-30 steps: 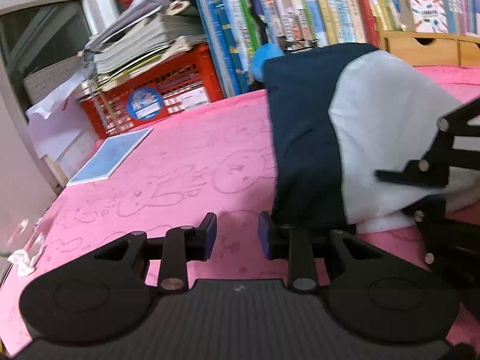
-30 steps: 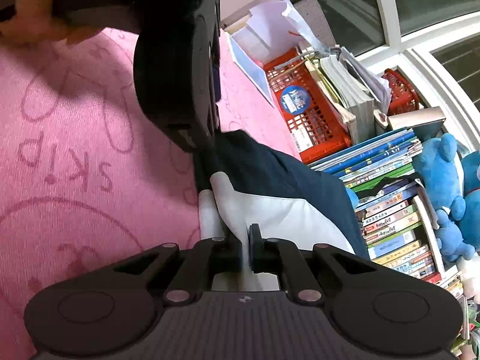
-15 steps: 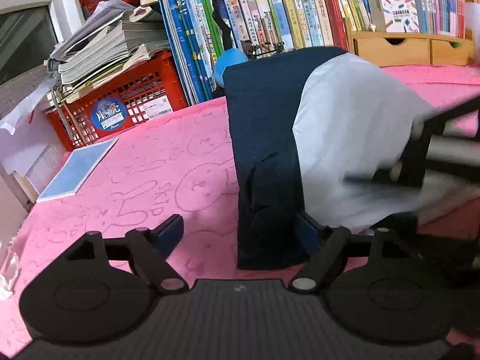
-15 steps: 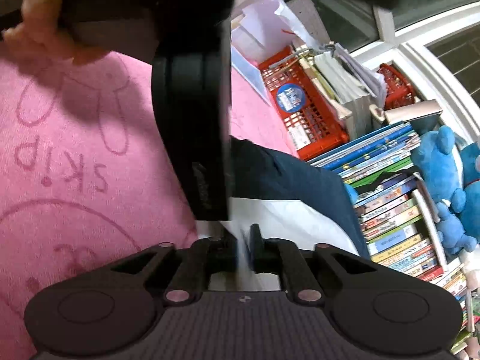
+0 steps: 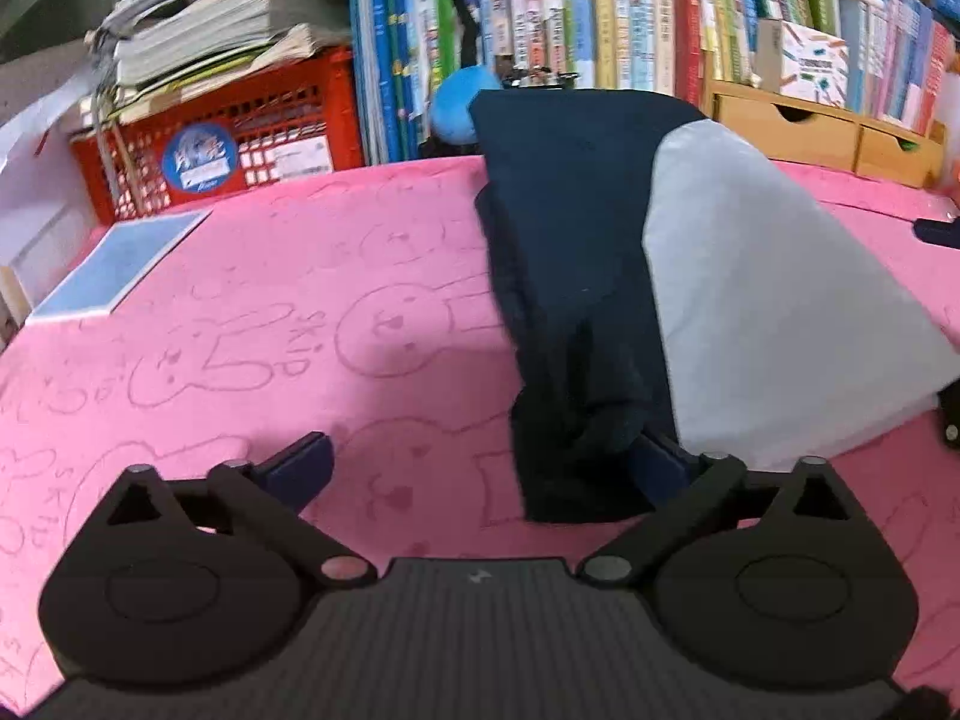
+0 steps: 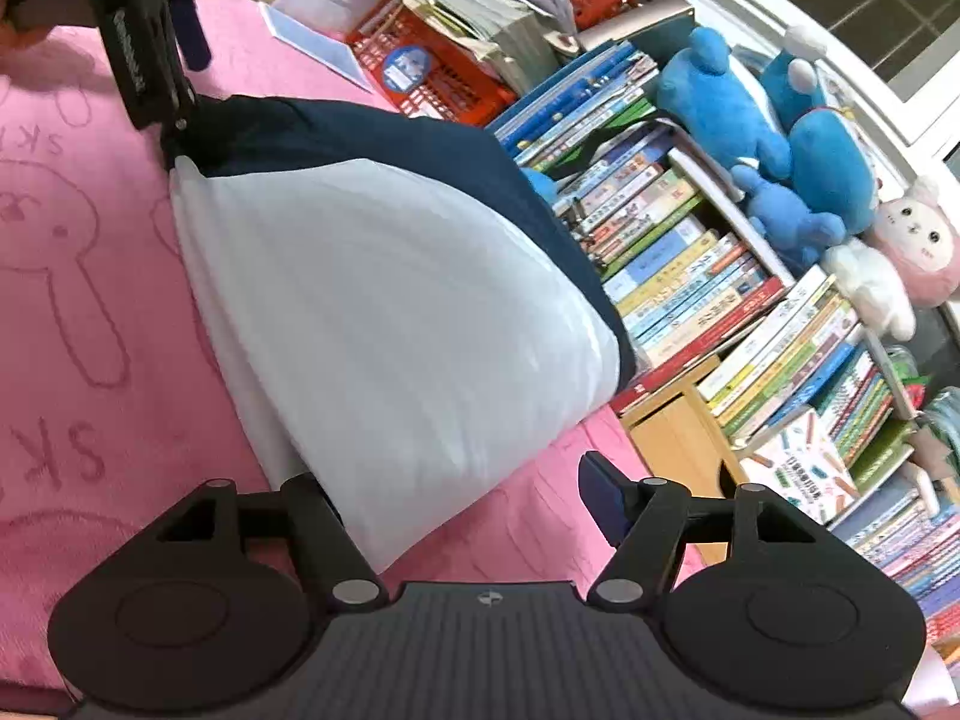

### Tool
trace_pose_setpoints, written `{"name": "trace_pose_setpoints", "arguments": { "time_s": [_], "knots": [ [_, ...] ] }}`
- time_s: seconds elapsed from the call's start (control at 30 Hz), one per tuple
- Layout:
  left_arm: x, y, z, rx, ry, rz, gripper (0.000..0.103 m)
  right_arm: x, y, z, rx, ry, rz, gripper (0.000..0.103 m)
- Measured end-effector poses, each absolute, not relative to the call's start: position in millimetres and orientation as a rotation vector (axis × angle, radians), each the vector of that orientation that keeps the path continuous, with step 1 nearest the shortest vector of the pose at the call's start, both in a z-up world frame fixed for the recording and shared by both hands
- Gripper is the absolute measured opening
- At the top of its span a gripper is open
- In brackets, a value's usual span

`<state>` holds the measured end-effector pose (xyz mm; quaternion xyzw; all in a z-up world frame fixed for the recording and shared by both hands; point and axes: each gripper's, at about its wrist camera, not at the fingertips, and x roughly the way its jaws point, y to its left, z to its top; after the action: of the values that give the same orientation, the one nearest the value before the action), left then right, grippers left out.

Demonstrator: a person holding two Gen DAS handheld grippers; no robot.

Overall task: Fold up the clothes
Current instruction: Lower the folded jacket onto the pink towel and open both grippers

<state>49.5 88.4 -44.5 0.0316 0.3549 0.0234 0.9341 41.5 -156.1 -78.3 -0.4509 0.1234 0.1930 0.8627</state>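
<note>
Folded navy-and-white garment sits on the pink blanket. My left gripper and right gripper have both just spread wide, pinching nothing.

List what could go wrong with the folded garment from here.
1. The left gripper has just opened, yet the navy edge of the garment lies between its fingers; pulling back may drag the fold open.
2. The right gripper, also just opened, has the white corner between its fingers, so it could snag too.
</note>
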Motion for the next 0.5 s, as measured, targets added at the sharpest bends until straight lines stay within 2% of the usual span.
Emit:
{"name": "trace_pose_setpoints", "arguments": {
  "time_s": [0.13,0.27,0.4,0.5],
  "knots": [
    [48.7,90.8,-42.2,0.057,0.73,0.042,0.103,31.8,-153.7,-80.8,-1.037,0.198,0.421,0.067],
    [47.8,91.7,-40.4,0.054,0.729,0.026,0.103,41.0,-177.0,-78.5,-0.877,0.271,0.479,0.071],
    [48.0,93.4,-40.1,0.049,0.728,0.022,0.103,34.5,-183.3,-76.6,-0.908,0.251,0.51,0.073],
    [48.9,96.6,-39.6,0.028,0.733,0.016,0.103,27.2,-198.9,-63.9,-0.829,0.309,0.567,0.076]
  ]
}}
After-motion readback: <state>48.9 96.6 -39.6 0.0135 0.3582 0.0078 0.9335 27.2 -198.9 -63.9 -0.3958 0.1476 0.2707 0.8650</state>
